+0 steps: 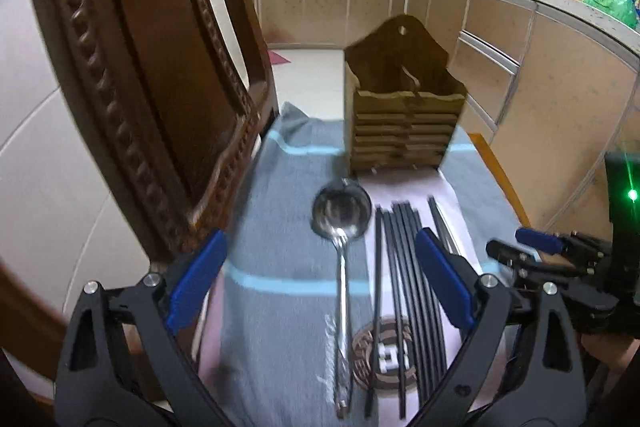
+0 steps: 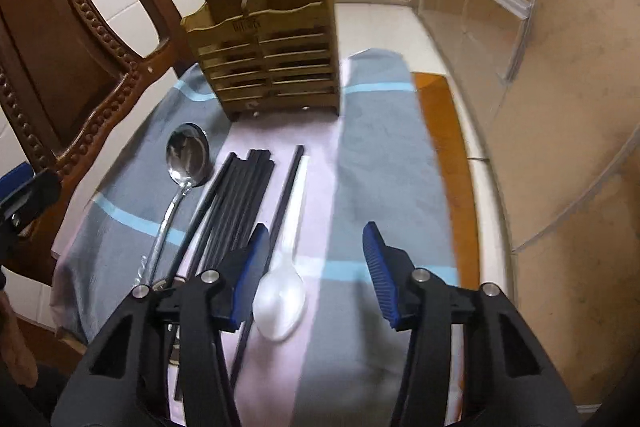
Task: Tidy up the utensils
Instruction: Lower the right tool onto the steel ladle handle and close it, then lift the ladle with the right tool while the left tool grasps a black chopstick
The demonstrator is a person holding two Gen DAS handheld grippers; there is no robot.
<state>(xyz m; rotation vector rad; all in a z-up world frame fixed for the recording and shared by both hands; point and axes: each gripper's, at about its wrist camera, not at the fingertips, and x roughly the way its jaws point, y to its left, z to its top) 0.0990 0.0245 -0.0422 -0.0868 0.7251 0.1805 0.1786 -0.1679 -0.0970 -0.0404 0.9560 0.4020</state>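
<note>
**A:** So, your left claw (image 1: 318,279) is spread wide with nothing in it, hanging over the metal ladle (image 1: 340,227) and the black chopsticks (image 1: 404,267). The ladle's handle runs right up the gap between the blue pads, but I don't see them touching it.

**B:** Yep. And your right claw (image 2: 314,267) sits about half open, also empty. The white plastic spoon (image 2: 282,291) lies just beside its left pad, bowl toward you, with one lone black chopstick (image 2: 286,195) next to it. Can't tell if that pad actually touches the spoon, it's a bit blurry.

**A:** Where's everything resting?

**B:** All of it lies on the grey towel with light blue stripes (image 2: 380,155) spread over the worktop. The wooden utensil holder (image 2: 268,55) stands upright at the far end, past the ladle's bowl and the chopstick tips, with two compartments. The carved wooden chair (image 1: 132,67) sits on your left.
</note>
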